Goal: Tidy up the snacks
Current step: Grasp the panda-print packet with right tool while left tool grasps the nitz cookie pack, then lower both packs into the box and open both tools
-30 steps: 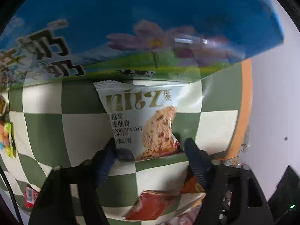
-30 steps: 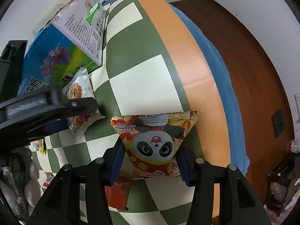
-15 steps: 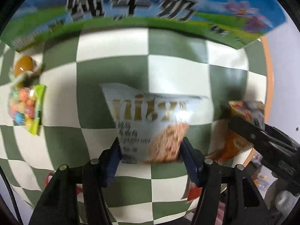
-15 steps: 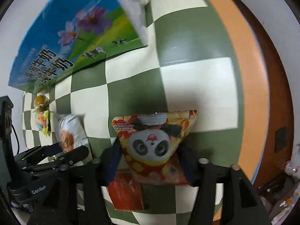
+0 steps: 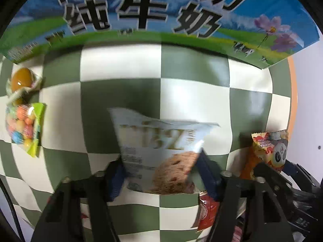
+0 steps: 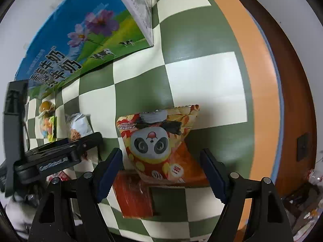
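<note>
While scattered, five snack packets (image 5: 161, 157).

Home rm: checkered tablecloth (image 6: 201, 76), wood floor (image 6: 292, 80).

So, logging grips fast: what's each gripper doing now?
Left gripper: closing on white cookie packet.
Right gripper: open, orange panda snack bag between jaws.

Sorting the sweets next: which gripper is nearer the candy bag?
Left. The left gripper, closing on the cookie packet, sits just right of the candy bag. The right gripper stands open around the panda packet, farther right, beyond the left one.
</note>
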{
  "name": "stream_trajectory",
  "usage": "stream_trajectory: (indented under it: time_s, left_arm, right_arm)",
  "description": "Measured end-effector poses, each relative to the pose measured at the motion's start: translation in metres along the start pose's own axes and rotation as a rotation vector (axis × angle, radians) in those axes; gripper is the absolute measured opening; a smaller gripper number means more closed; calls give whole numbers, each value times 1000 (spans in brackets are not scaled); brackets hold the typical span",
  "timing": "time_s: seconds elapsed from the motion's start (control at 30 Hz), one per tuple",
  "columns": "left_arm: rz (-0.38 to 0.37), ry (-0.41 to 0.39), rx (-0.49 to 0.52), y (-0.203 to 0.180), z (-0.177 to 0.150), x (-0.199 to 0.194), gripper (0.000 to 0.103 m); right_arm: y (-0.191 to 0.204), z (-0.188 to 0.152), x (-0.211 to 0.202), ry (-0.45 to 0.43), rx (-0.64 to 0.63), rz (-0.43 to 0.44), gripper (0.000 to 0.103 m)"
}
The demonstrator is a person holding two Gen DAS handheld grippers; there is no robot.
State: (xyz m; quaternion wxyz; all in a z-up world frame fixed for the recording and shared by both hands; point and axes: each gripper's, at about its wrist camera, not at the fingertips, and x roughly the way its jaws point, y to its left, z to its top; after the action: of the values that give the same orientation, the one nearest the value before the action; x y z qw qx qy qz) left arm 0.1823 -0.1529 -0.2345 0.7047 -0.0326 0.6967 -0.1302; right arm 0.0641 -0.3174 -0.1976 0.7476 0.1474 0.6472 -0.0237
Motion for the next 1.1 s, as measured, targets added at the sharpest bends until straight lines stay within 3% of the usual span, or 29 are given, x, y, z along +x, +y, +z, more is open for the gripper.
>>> stream_trajectory:
  time_s: [0.03,0.13,0.37,0.57,0.7,0.9,1.1]
  left_arm:
    - [2,-4,4,-4,-1,-1,51]
    - [16,-18,29,-6,-1,-10,49]
    - [-48,-64,32,-14,-7,-57,46]
    - [-134,-188,15,3,13,-148,46]
    - [-132,-275,5,18,43,-206,46]
    - [38,-317,15,56,88,-235,47]
    - [166,-189,-16,84,141,-187,47]
  right_arm:
    - [2,-2,2,-12,-7,-12,59]
    - [4,-5,4,-31,-14,-44,50]
    - [21,1,-27,-81,4,75,46]
    - [62,28,-95,-194,-38,238,46]
    - [96,60,-123,-241,-72,333,46]
    - [144,118,-111,-243,-105,351,46]
    - [173,165,-57,-130,-103,312,46]
